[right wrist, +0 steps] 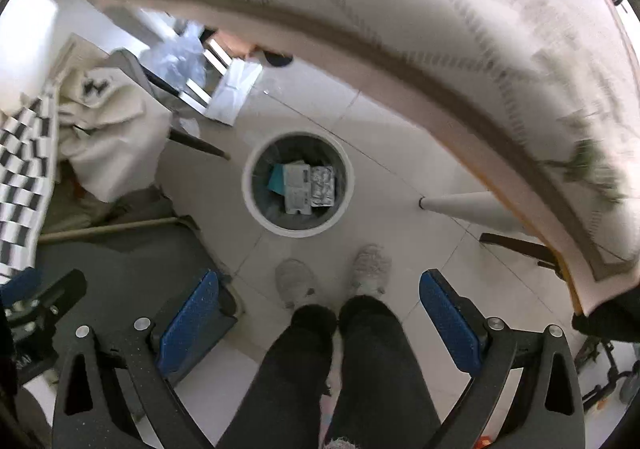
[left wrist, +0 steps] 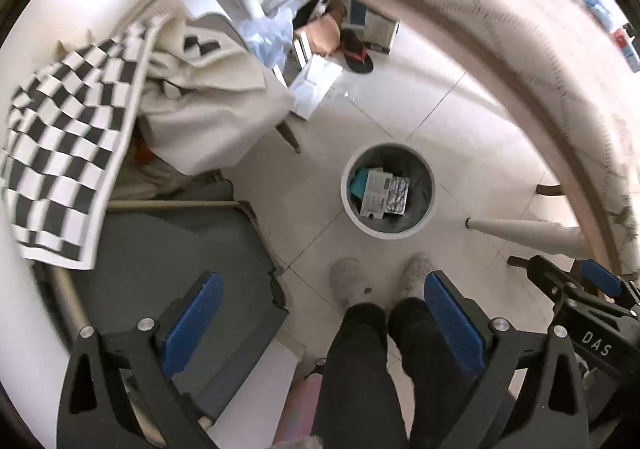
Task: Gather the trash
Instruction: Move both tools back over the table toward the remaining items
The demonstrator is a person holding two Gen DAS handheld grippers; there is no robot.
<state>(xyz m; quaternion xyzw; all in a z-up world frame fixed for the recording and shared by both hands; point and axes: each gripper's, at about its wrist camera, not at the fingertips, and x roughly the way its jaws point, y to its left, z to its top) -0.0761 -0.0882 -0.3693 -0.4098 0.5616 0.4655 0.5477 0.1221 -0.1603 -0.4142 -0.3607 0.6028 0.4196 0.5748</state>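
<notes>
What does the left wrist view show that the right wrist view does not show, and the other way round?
Only the left wrist view shows a black sandal with red straps on the floor and a grey chair seat close by.

Only the right wrist view shows a green leafy print on the tablecloth and a metal frame at the lower right.

Both show the white trash bin holding a foil blister pack and a flattened carton, the person's slippers, and both grippers open and empty: left gripper, right gripper.

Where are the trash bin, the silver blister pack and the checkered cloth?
Trash bin (left wrist: 351, 209): left wrist view, on its white rim.
Silver blister pack (left wrist: 396, 194): left wrist view, on its foil face.
Checkered cloth (left wrist: 68, 145): left wrist view, mid-cloth.
</notes>
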